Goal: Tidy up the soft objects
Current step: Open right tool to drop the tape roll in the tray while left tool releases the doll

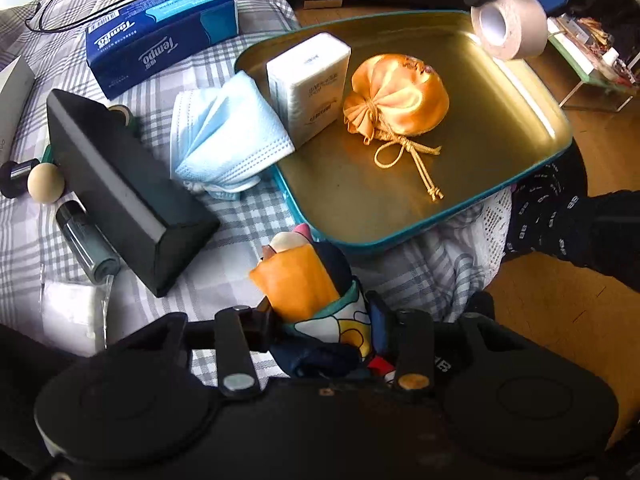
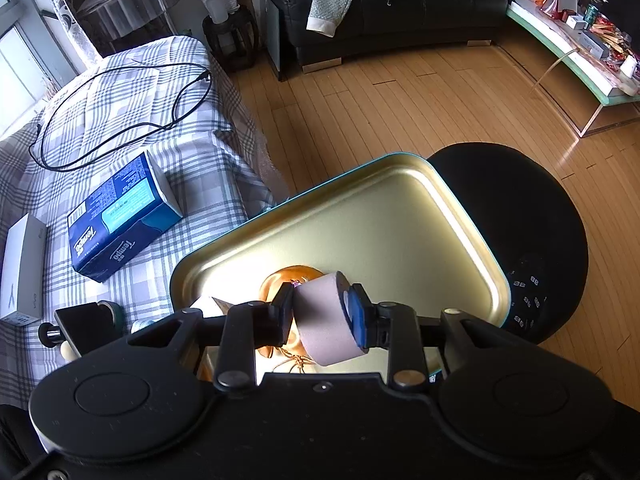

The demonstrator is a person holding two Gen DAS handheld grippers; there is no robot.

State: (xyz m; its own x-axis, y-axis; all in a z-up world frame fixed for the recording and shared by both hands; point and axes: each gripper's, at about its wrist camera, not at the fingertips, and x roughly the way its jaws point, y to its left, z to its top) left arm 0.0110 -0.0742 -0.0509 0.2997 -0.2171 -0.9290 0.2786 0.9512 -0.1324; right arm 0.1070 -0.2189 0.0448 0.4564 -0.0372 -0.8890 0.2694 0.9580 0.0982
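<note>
My left gripper [image 1: 320,316] is shut on a soft multicoloured toy [image 1: 304,280] with an orange front, held just off the near corner of the gold tray [image 1: 400,216]. In the tray lie an orange satin drawstring pouch [image 1: 396,96] and a white tissue pack [image 1: 308,84]. A stack of blue face masks [image 1: 224,140] leans on the tray's left rim. My right gripper [image 2: 322,310] is shut on a beige tape roll [image 2: 320,324], hovering above the tray [image 2: 360,220] and the pouch [image 2: 280,280]. The left wrist view shows this roll [image 1: 512,24] at top right.
On the checked cloth sit a blue Tempo tissue box [image 1: 160,36], a black wedge-shaped box [image 1: 120,188], a small bottle [image 1: 86,240], a wooden ball [image 1: 45,182] and a white carton [image 2: 22,268]. A black cable [image 2: 120,112] loops behind. The tray overhangs a black stool [image 2: 520,220].
</note>
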